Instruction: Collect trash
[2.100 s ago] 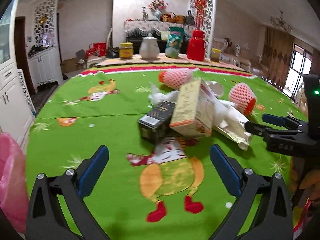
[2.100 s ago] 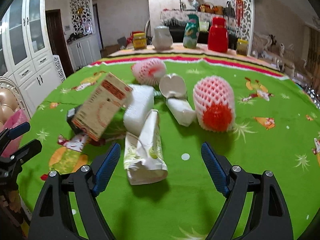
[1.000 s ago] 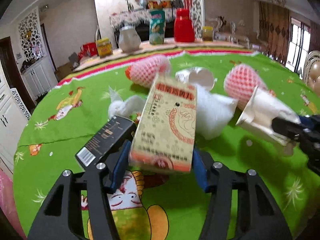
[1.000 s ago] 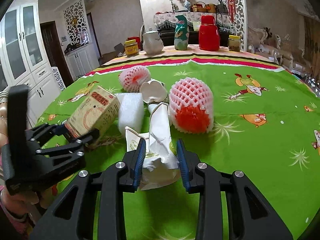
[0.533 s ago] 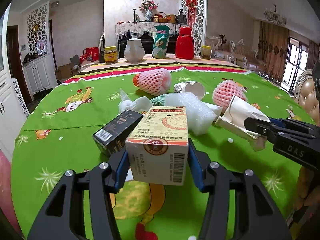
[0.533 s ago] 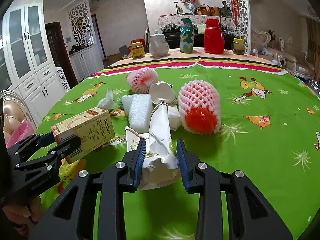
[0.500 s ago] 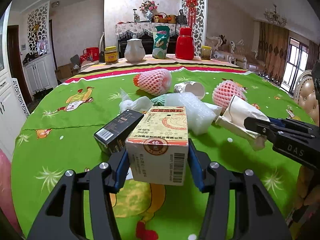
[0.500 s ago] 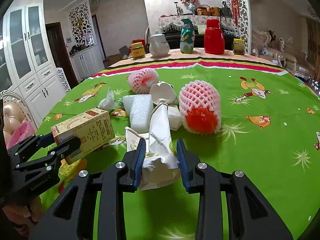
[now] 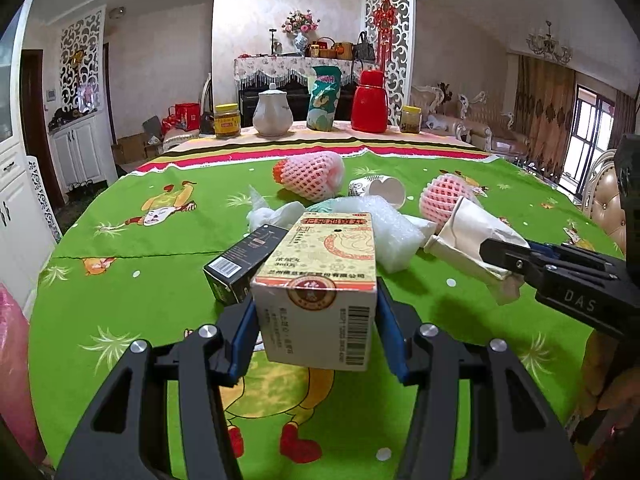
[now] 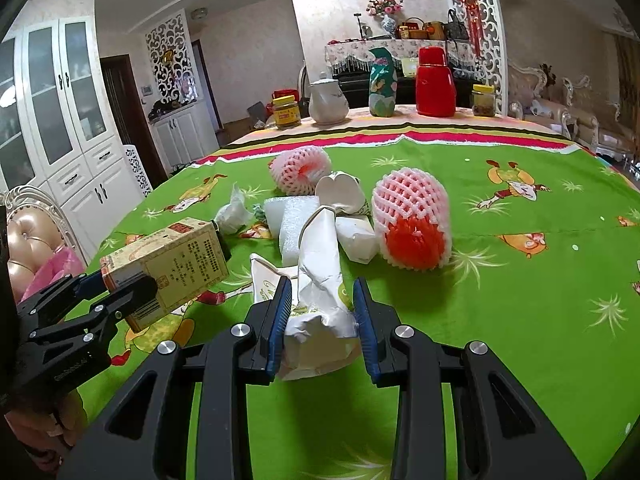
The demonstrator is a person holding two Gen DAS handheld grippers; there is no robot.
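My left gripper (image 9: 316, 332) is shut on a cream cardboard box (image 9: 320, 280) with red print, held a little above the green tablecloth (image 9: 140, 264); the right wrist view shows the same box (image 10: 168, 268) at the left. My right gripper (image 10: 322, 320) is shut on a crumpled white paper bag (image 10: 320, 280), which the left wrist view shows at the right (image 9: 472, 240). On the cloth lie a black box (image 9: 244, 264), two pink foam fruit nets (image 10: 412, 220) (image 10: 300, 170), white foam wrap (image 10: 292, 220), a crushed paper cup (image 10: 340, 192) and a tissue (image 10: 230, 212).
Along the table's far edge stand a red thermos (image 10: 434, 82), a green snack bag (image 10: 382, 84), a white teapot (image 10: 328, 98) and jars (image 10: 286, 112). A pink plastic bag (image 9: 14, 376) hangs at the left table edge. A padded chair (image 10: 24, 248) stands by white cabinets.
The left gripper lifted the cream box off the black box and drew it back toward the camera, levelling it. The right gripper stayed shut on the paper bag, barely moving.
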